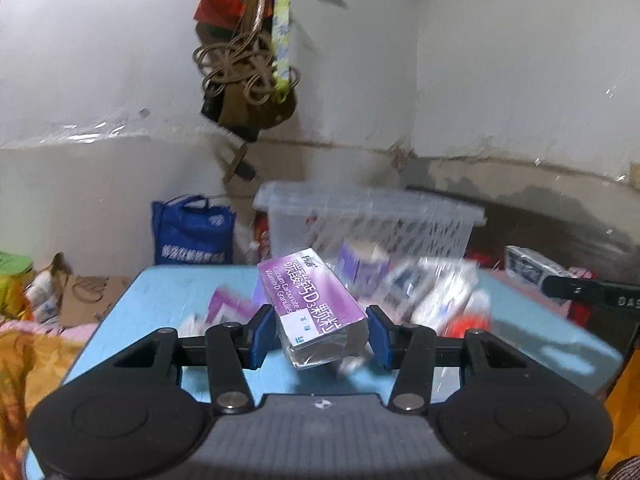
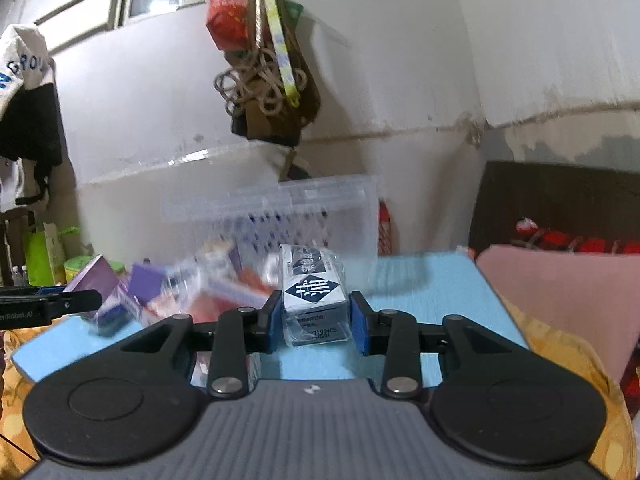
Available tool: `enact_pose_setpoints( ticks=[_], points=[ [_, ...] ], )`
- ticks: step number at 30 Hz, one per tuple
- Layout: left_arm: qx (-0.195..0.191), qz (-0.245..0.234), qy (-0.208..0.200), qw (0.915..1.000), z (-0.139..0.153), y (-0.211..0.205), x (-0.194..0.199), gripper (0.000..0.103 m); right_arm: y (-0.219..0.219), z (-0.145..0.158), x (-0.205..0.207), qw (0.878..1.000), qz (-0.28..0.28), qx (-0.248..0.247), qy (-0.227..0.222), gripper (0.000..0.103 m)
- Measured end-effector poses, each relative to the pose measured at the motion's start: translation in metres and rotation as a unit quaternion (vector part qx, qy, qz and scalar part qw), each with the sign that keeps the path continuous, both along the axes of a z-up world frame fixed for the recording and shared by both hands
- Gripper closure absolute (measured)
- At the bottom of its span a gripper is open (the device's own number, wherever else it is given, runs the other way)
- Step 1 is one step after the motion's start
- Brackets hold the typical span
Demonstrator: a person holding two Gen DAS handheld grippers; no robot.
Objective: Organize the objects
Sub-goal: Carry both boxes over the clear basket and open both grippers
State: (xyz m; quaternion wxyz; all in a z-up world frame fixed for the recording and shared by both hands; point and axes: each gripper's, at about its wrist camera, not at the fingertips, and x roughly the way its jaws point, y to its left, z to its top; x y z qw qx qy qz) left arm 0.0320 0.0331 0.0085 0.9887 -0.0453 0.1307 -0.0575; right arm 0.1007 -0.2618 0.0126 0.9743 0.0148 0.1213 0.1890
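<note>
My left gripper (image 1: 322, 334) is shut on a purple medicine box (image 1: 308, 300) wrapped in clear film, held tilted above the light blue table (image 1: 160, 292). My right gripper (image 2: 316, 322) is shut on a white and dark blue box (image 2: 314, 292), also film-wrapped, lifted over the table (image 2: 432, 292). A blurred pile of small boxes (image 1: 424, 288) lies on the table in front of a clear plastic basket (image 1: 372, 220). In the right wrist view the pile (image 2: 192, 288) sits left of centre, before the basket (image 2: 280, 208). The purple box (image 2: 94, 276) and the left gripper's fingers (image 2: 60, 304) show at the left edge.
A blue bag (image 1: 192, 232) stands behind the table at the left. Rope and bags (image 1: 248, 64) hang from the wall above the basket. Orange bedding (image 1: 32, 352) lies left of the table; a pink cushion (image 2: 568, 300) sits to its right.
</note>
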Motion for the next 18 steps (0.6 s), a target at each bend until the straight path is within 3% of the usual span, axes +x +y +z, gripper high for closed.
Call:
enact_pose_setpoints(
  ticks=[5, 9, 12, 16, 17, 18],
  points=[
    [0.007, -0.025, -0.039, 0.9989, 0.071, -0.001, 0.051, 0.050, 0.020, 0.058, 0.029, 0.998, 0.021, -0.017, -0.055, 0.065],
    [0.013, -0.045, -0.010, 0.9988, 0.117, -0.011, 0.128, 0.050, 0.046, 0.095, 0.083, 0.997, 0.018, -0.042, -0.062, 0.065],
    [-0.006, -0.054, 0.039, 0.9977, 0.125, -0.015, 0.180, 0.050, 0.058, 0.100, 0.118, 0.998, 0.028, -0.043, -0.029, 0.065],
    [-0.005, -0.059, 0.070, 0.9957, 0.116, -0.022, 0.214, 0.048, 0.070, 0.093, 0.136, 0.997, 0.029, -0.063, -0.019, 0.065],
    [0.004, -0.060, 0.077, 0.9952, 0.112, -0.025, 0.221, 0.047, 0.071, 0.090, 0.140, 0.997, 0.032, -0.067, -0.016, 0.064],
    [0.015, -0.054, 0.079, 0.9953, 0.108, -0.028, 0.226, 0.037, 0.074, 0.088, 0.144, 0.996, 0.036, -0.075, -0.010, 0.060]
  ],
)
